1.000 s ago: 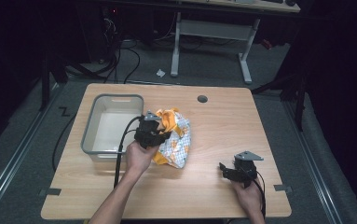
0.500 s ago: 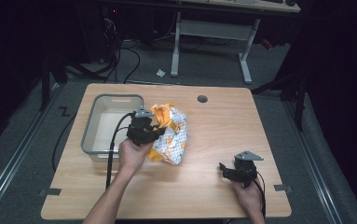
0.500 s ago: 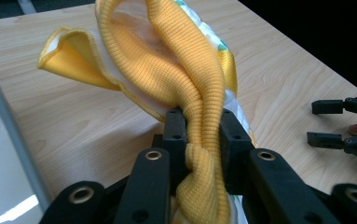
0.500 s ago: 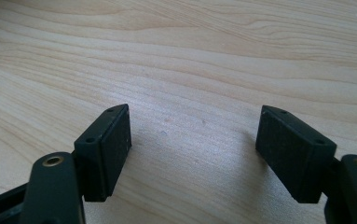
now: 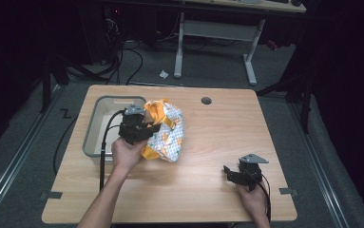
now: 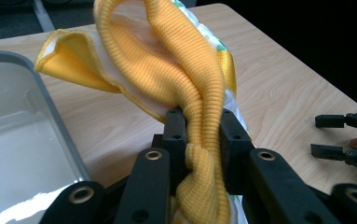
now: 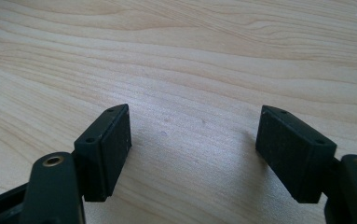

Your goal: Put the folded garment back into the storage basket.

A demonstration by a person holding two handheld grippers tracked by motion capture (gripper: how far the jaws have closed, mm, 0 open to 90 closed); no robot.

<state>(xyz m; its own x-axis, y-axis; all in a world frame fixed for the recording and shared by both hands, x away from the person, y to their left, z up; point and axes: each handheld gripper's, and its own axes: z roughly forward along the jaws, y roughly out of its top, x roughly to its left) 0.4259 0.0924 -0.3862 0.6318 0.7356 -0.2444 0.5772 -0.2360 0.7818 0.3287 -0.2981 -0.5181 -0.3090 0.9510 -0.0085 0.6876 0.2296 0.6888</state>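
Note:
A small garment (image 5: pixel 166 133), white with a printed pattern and yellow ribbed trim, hangs bunched above the table's left middle. My left gripper (image 5: pixel 147 127) is shut on its yellow ribbed band (image 6: pixel 203 135), which passes between the jaws and loops up ahead of them. The garment's lower part rests near the wood. My right gripper (image 5: pixel 229 173) sits low at the table's front right, open, with bare wood between its fingers (image 7: pixel 106 149). It also appears, open, at the far right of the left gripper view (image 6: pixel 339 135).
A grey plastic bin (image 5: pixel 94 129) stands at the table's left, just beside the lifted garment; its rim (image 6: pixel 50 112) runs close to my left gripper. A round cable hole (image 5: pixel 206 100) lies at the back. Wood table (image 5: pixel 227 137) spreads between the hands.
My left gripper has lifted the garment and carried it slightly back and left toward the bin. The right gripper has stayed put.

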